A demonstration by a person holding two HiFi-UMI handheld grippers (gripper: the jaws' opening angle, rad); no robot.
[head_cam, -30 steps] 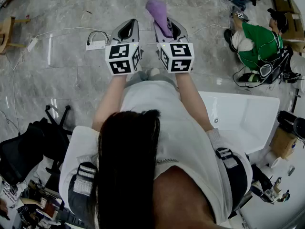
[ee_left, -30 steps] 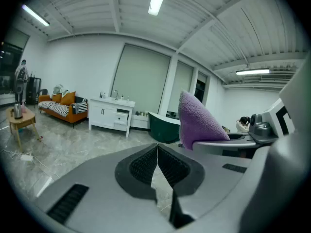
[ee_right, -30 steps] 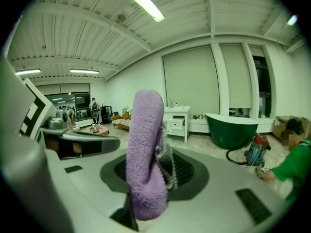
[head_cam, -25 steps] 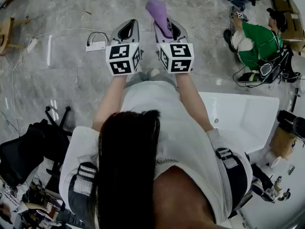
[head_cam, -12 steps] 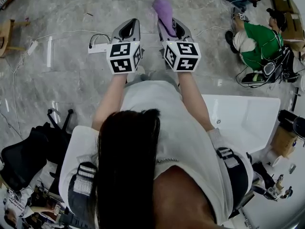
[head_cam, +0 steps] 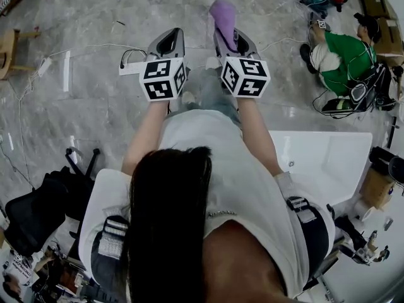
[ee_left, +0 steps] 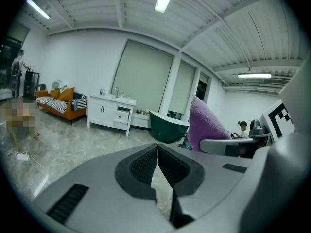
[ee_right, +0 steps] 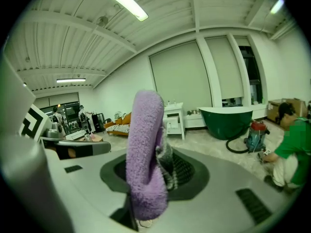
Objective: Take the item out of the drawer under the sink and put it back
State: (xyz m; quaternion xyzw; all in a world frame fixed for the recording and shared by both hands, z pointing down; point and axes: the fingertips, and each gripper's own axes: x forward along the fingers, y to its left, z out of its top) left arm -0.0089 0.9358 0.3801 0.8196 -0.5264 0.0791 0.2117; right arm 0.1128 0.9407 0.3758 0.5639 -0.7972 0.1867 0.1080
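A purple fluffy cloth (head_cam: 224,14) stands up between the jaws of my right gripper (head_cam: 228,38), which is shut on it. In the right gripper view the cloth (ee_right: 145,154) fills the middle and rises above the jaws (ee_right: 160,171). My left gripper (head_cam: 167,41) is held beside it at the same height, shut with nothing in it; its pads (ee_left: 146,163) meet along a thin line. The purple cloth (ee_left: 206,125) shows at the right of the left gripper view. Both grippers are held out over the marble floor (head_cam: 95,118). No drawer is in view.
A white sink basin (head_cam: 328,160) lies behind me at the right. A power strip with cables (head_cam: 129,68) lies on the floor left of the grippers. A person in green (head_cam: 344,55) sits on the floor at the right. A black chair (head_cam: 38,207) stands at the lower left.
Both grippers have shifted a little to the right and further out over the floor, and the right one has rolled slightly. The cloth stays gripped.
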